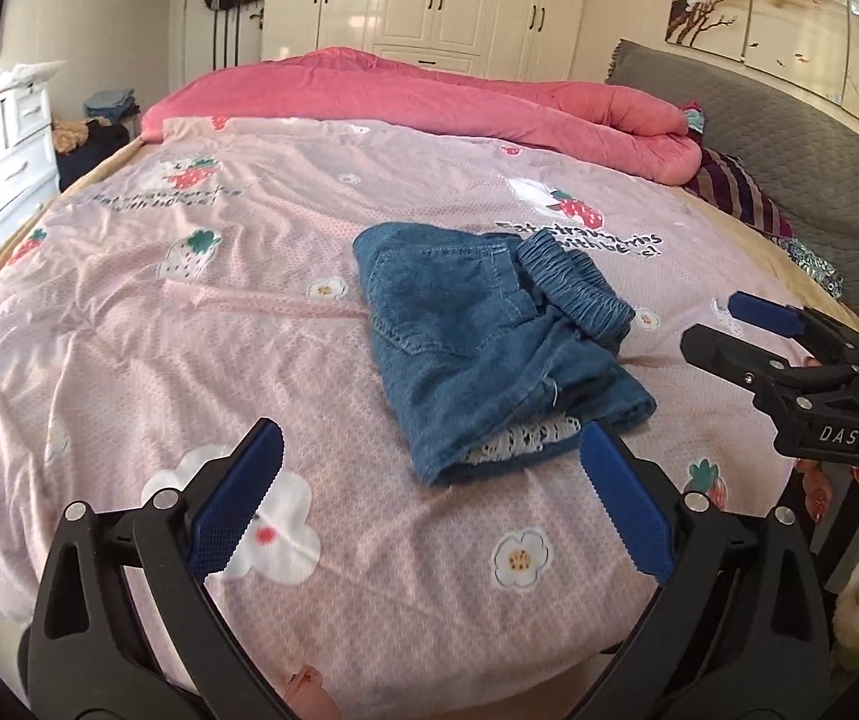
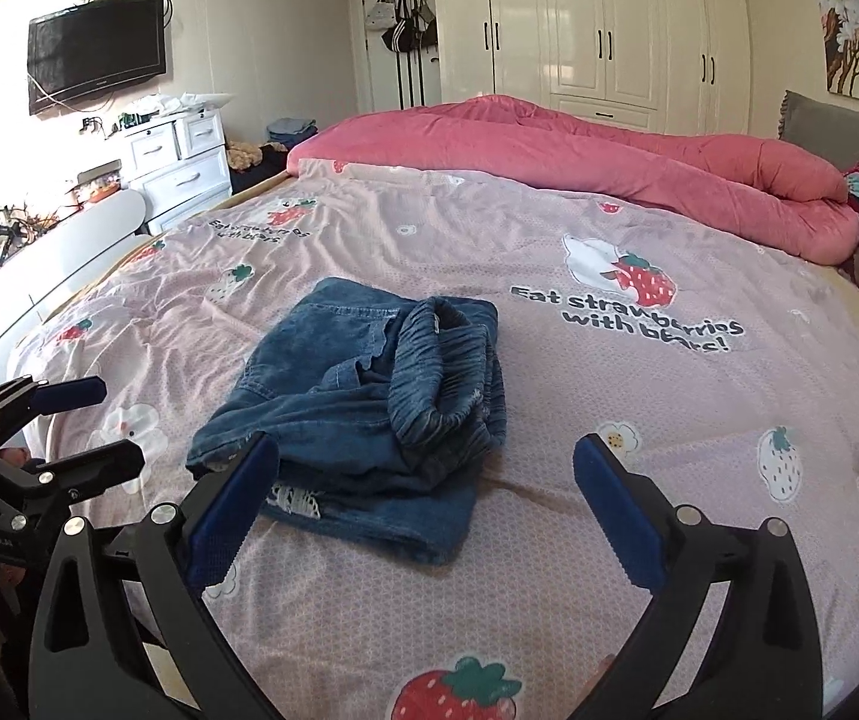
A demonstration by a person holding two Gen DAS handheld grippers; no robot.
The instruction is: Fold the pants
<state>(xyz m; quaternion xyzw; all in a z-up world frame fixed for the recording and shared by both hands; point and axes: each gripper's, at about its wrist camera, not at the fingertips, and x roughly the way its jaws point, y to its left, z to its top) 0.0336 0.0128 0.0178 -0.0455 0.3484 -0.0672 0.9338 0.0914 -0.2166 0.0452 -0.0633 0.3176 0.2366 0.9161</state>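
Claws (image 1: 432, 501) (image 2: 426, 507) wide open, empty, near folded pants (image 1: 489, 336).

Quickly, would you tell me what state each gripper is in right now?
Left gripper: open, holding nothing, just short of the folded denim pants.
Right gripper: open, holding nothing, its left finger in front of the pants' near edge.

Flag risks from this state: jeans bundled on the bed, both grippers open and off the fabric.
1. The elastic waistband sits humped and curled on top of the folded jeans; it may spring the fold open.
2. Lace trim pokes out at the near edge; the left gripper could snag it.
3. The bedsheet is wrinkled, so fingers of the right gripper may pinch sheet along with denim.
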